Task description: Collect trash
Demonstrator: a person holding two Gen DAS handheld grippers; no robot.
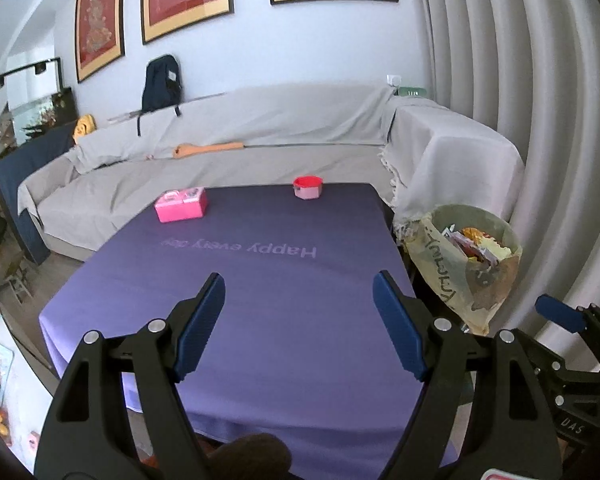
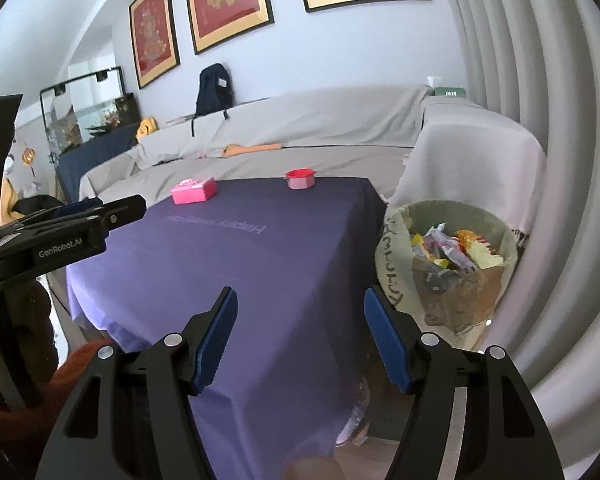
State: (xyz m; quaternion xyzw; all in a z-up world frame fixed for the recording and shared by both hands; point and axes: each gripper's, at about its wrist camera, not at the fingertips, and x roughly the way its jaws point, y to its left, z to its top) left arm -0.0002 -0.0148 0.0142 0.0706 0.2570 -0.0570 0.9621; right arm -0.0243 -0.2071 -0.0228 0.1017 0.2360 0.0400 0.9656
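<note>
From the left wrist camera, the left claw (image 1: 299, 312) hangs over the near half of the tabletop (image 1: 260, 300), its blue-padded fingers (image 1: 202, 320) spread wide with nothing between them. The tabletop wears a purple cloth printed "Happy every day", read upside down from here. At the far edge sit a pink box (image 1: 181, 204) to the left and a small red-rimmed hexagonal container (image 1: 308, 187) to the right, well apart from each other. Just beside the tabletop's right edge stands the trash bin (image 1: 466, 260), lined with a pale bag and filled with colourful wrappers (image 1: 476, 246). Part of the right claw (image 1: 562, 314) shows at the lower right, near the bin. Behind the tabletop runs a sofa (image 1: 240, 160) under a grey cover, with a dark backpack (image 1: 162, 84) on its backrest.

From the right wrist camera, the right claw (image 2: 300, 330) is held above the tabletop's (image 2: 240, 280) near right corner, fingers (image 2: 216, 340) wide apart and gripping nothing. The trash bin (image 2: 446, 264) stands to the right, close to the tabletop's side, with the wrappers (image 2: 456, 250) piled inside it. The pink box (image 2: 193, 191) and the red-rimmed container (image 2: 300, 179) sit at the far edge. The left claw (image 2: 100, 212) enters from the left, seen side-on.
</note>
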